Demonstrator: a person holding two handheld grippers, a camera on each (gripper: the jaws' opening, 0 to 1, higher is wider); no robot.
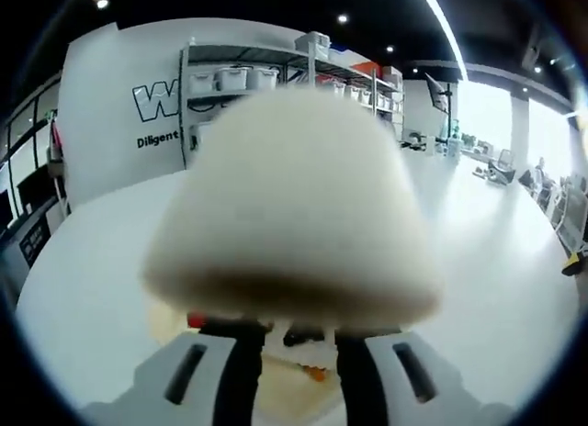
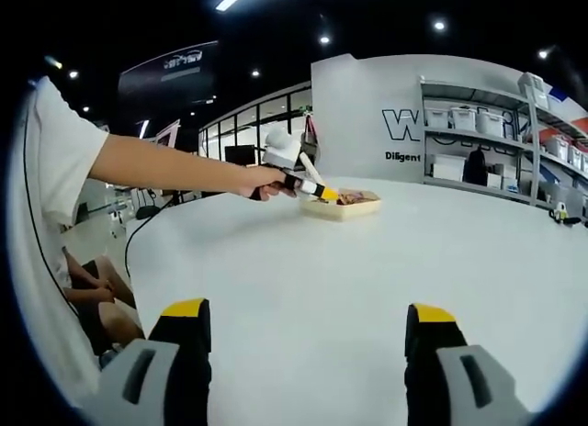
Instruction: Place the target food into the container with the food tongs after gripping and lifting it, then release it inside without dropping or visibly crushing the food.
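Observation:
A large white round bun [image 1: 294, 215] hangs blurred and very close in the left gripper view, just above my left gripper [image 1: 296, 339]. Its dark jaws stand narrow, shut on the food tongs, whose arms are mostly hidden under the bun. Below and between the jaws lies a pale container [image 1: 285, 403] with an orange piece of food in it. In the right gripper view, a person's arm holds the left gripper [image 2: 323, 194] over the beige container [image 2: 344, 208] across the white table. My right gripper [image 2: 308, 320] is open above the table, with nothing between its yellow-tipped jaws.
The round white table [image 2: 367, 270] stretches out to the container. A seated person in a white shirt [image 2: 50, 215] is at the left edge. Shelves with white bins [image 2: 478, 123] and a wall with lettering stand behind.

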